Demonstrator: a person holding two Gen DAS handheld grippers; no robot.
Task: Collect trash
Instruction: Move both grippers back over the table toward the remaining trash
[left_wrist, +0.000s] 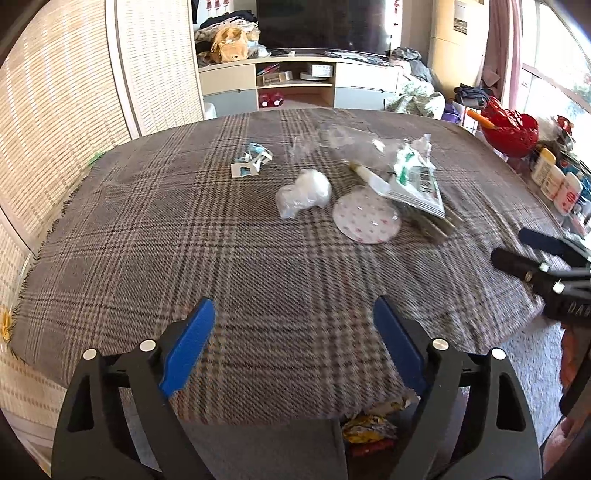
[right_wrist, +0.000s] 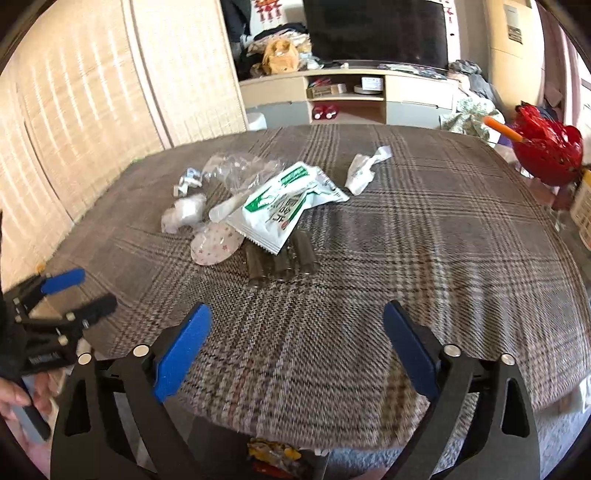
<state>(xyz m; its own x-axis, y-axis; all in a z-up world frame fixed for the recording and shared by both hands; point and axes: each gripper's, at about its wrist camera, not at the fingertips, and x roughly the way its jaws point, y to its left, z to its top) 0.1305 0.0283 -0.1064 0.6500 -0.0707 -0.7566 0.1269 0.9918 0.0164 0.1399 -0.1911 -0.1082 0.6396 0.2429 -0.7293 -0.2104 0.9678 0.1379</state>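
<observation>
The green-and-white packet carries printed characters and a barcode, too blurred to read; no other writing on the trash can be made out. It lies near the middle of the plaid-covered desk, partly over three dark tubes and a white stick. Just beside it sit a round starred lid, a clear crumpled bag and, behind, a clear wrapper. A small blue-and-white scrap lies apart to the left, and a white twisted wrapper apart to the right. The left tool and the right tool both hover over the near edge of the desk, jaws wide apart with nothing between them, well short of the pile. A yellow-and-red wrapper lies below the desk's edge. A red bowl with an orange stick and several bottles line the right side. Nothing blocks the way to the pile.
</observation>
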